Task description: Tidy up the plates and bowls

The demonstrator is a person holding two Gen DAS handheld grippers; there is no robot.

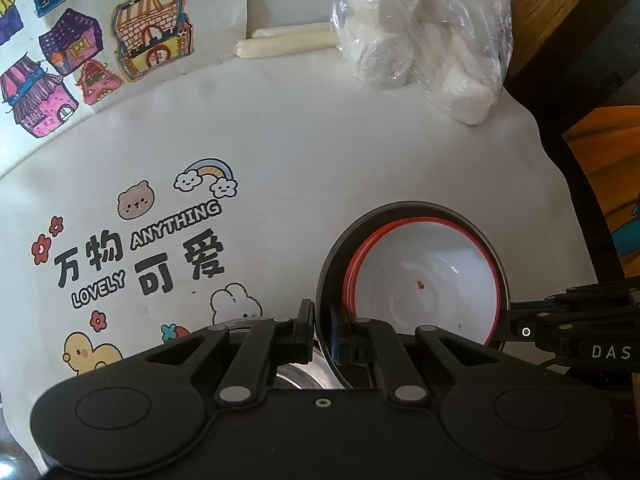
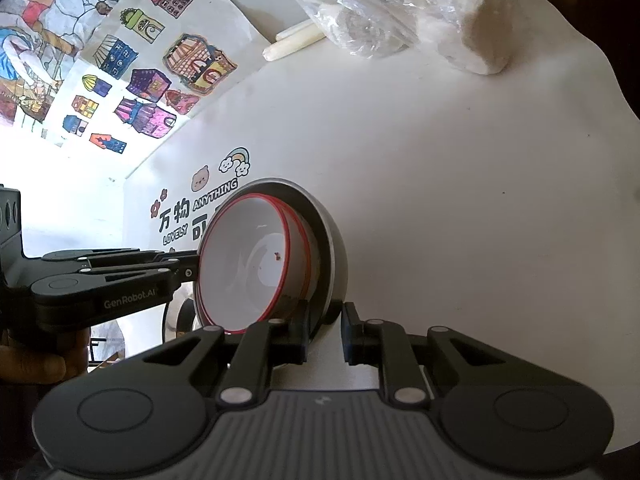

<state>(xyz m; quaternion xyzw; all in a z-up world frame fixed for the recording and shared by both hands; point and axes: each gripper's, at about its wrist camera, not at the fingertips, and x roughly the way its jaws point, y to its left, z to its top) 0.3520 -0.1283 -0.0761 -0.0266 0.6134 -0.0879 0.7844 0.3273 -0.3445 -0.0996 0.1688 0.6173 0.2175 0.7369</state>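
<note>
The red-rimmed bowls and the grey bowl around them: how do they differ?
The red-rimmed bowls are white inside with thin red edges; the grey bowl is plain, dull metal-grey. The grey bowl is larger and holds the red-rimmed bowls nested within it. Both are round, and the stack sits tilted, with the left gripper and right gripper at the grey rim.

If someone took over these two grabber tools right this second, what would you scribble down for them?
Left gripper: pinching the near rim of the grey metal bowl.
Right gripper: clamped on the same bowl's rim, opposite side.
Red-rimmed white bowls, apparently two, sit nested inside it; the stack looks tilted, perhaps lifted.
Another metal dish lies under the left gripper.
Done: bowls nested.
Left: set the stack down, probably into that dish.
</note>
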